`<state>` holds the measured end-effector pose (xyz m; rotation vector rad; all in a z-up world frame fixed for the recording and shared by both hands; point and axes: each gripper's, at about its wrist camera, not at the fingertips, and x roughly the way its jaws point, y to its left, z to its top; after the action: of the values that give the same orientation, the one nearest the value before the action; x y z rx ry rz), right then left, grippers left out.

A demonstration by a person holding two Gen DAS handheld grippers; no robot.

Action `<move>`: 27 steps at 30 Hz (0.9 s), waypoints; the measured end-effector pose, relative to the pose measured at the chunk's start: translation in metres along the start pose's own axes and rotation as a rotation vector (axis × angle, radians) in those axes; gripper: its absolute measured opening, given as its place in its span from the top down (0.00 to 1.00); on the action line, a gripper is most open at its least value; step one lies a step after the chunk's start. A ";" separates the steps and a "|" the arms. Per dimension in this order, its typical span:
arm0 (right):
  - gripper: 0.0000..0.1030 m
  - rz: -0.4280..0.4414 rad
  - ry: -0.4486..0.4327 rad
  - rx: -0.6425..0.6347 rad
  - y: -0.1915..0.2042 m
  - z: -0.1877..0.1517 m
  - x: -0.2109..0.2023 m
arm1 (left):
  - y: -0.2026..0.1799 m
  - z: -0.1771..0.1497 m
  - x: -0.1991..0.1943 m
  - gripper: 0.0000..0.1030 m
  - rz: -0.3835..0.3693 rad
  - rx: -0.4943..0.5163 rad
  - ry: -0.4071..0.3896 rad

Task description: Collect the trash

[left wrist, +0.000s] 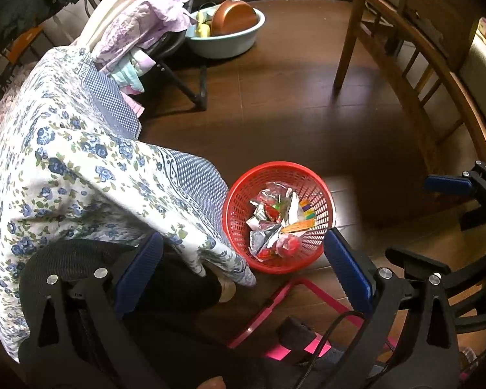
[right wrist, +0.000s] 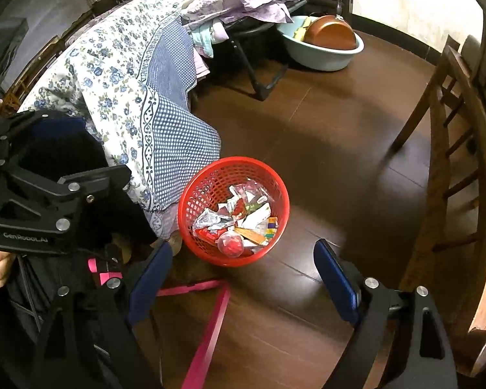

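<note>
a: dark wood floor (right wrist: 324, 149) all round, flowered bedspread (right wrist: 120, 74) hanging down on the left, wooden chair (right wrist: 450, 149) off to the right. pale basin (right wrist: 324, 55) with a copper pan at the far end.

b: and the trash?

a: piled in the red mesh basket (right wrist: 210, 181), standing on the floor right against the bedspread's hem. crumpled foil wrappers (right wrist: 210, 218), small printed packets, a round red lid-like piece (right wrist: 230, 243) nearest.

b: handling?

a: probably feather-light and crinkly, slick foil, apt to slip or spring open; best pinched at a folded ridge. basket likely light but stiff, so taken by the rim.

b: grippers?

a: left gripper (left wrist: 243, 259) spread wide with nothing between, hovering short of the basket. right gripper (right wrist: 243, 269) likewise wide apart, empty, basket just ahead of the tips.
</note>
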<state>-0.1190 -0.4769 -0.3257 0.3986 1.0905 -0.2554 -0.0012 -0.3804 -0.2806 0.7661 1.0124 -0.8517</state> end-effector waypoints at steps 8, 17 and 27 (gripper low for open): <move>0.15 -0.034 -0.028 -0.047 0.009 0.000 -0.007 | 0.000 -0.003 -0.001 0.07 0.010 0.008 -0.008; 0.15 -0.037 -0.033 -0.054 0.012 -0.001 -0.008 | -0.001 -0.003 -0.001 0.07 0.016 0.012 -0.009; 0.15 -0.035 -0.034 -0.052 0.013 -0.002 -0.007 | 0.000 -0.003 -0.001 0.07 0.020 0.015 -0.009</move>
<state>-0.1188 -0.4645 -0.3174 0.3275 1.0694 -0.2637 -0.0029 -0.3780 -0.2811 0.7828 0.9897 -0.8462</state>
